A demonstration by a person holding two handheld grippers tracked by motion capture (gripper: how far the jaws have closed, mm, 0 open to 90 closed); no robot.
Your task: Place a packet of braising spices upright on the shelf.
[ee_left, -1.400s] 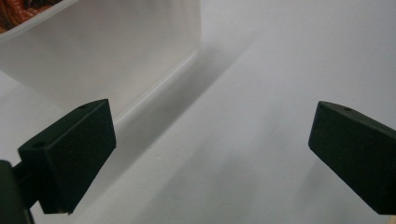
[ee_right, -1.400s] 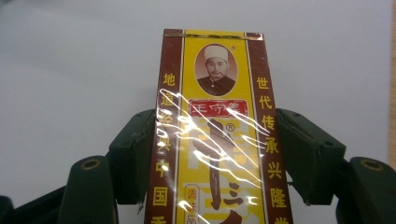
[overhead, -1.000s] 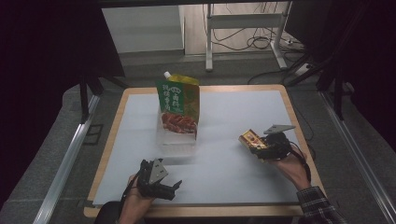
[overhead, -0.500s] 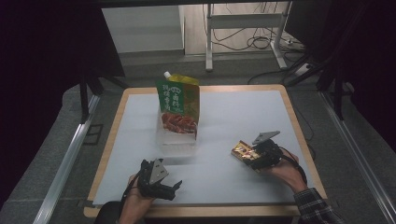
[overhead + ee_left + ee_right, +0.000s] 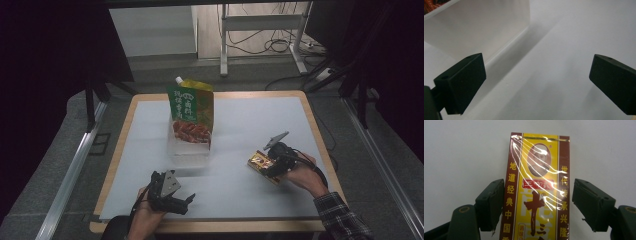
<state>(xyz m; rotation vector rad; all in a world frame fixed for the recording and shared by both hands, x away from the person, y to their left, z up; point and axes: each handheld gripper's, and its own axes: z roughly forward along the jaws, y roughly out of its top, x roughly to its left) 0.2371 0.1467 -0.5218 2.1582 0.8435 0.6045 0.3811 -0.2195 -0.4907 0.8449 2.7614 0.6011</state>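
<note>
Your right claw (image 5: 270,169) sits at the right of the surface (image 5: 250,125), toward the near edge, with the packet (image 5: 261,163) lying flat between its jaws. In the right gripper view the packet (image 5: 536,190) runs away from you, yellow down the middle with dark red strips along both long sides. The left jaw stands right at the packet's edge; whether it touches is hard to tell. The right jaw stands clear, with a strip of white surface showing between it and the packet. The jaws have just been opening, and they do not press on the packet now.

Your left claw (image 5: 184,204) rests low at the near left of the surface, well apart from the packet. In the left gripper view its jaws stand wide apart with nothing between them but bare white surface. Ahead of the left jaw in that view is the wall of a clear box (image 5: 477,27).

From the high view, that box (image 5: 187,150) stands near the middle of the surface, and a green pouch (image 5: 192,107) with a white spout stands upright in it. The packet lies to the right of the box and nearer to you, apart from it.
</note>
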